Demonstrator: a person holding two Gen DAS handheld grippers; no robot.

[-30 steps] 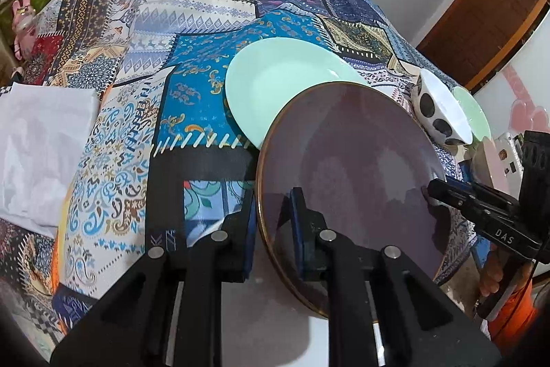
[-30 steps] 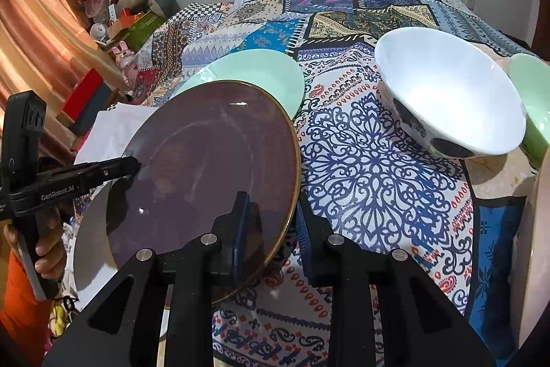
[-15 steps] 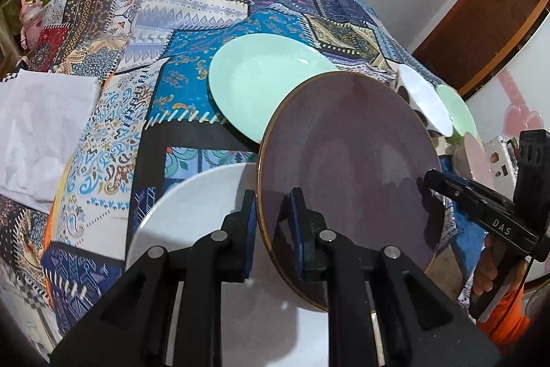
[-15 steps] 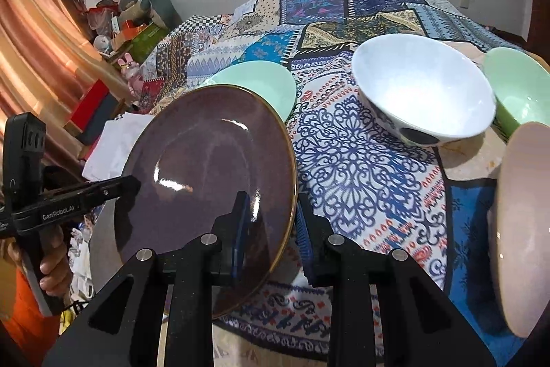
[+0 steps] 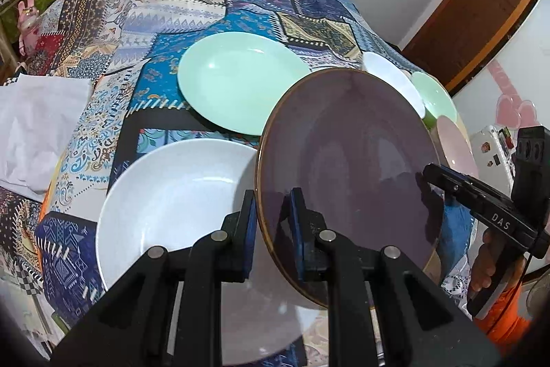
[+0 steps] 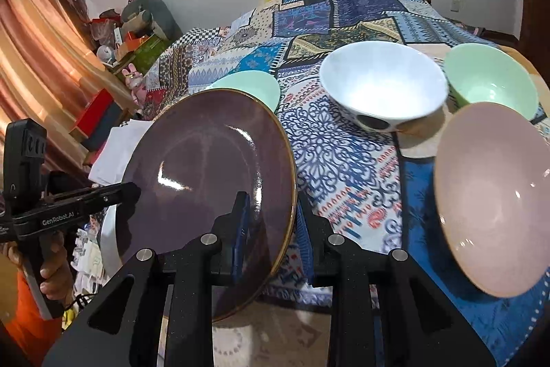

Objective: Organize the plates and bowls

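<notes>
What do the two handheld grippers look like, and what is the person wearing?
Both are matte black plastic. The left gripper and right gripper each have two angular jaws with blue pads and silver round fasteners. Seen from the other camera, each has a slim black body on a pistol-style handle, with white lettering: "GenRobot.AI" on the left, "DAS" on the right. No cable is clearly visible. The person's clothing is orange.
</notes>
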